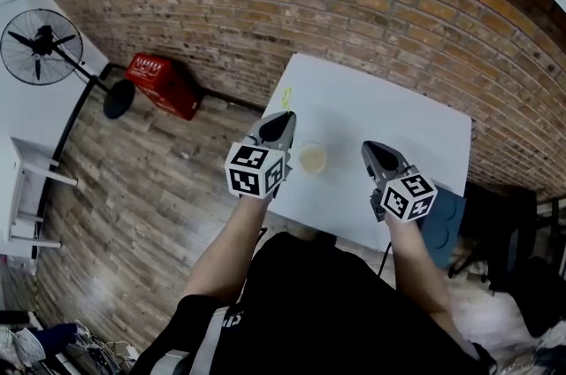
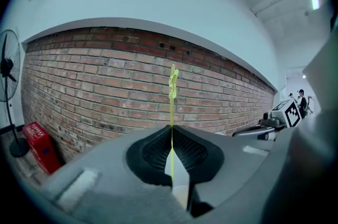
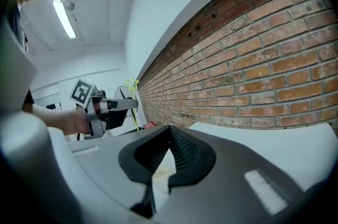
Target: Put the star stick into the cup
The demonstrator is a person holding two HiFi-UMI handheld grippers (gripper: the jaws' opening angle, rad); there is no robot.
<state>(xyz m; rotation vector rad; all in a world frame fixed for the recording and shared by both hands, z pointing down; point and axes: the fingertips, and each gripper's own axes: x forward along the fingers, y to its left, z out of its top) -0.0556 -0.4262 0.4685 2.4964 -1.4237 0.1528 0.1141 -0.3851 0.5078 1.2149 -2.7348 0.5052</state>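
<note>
left tongs (image 1: 285,118): grey shell, black ribbed pads (image 2: 153,153), black-and-white marker cube (image 1: 256,170) at its 6 o'clock end
right tongs (image 1: 370,149): same deal
top (image 1: 336,302): black, short sleeves

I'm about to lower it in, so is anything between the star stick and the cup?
Nothing visible. The left gripper holds the star stick beside the cup, whose mouth is uncovered; the right gripper is on its other side.

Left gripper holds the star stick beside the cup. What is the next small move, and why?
Probably shift the left gripper slightly right so the star stick comes over the cup. The stick is clamped upright in its jaws, and the cup stands on the table just right of that gripper, so they seem not lined up yet.
</note>
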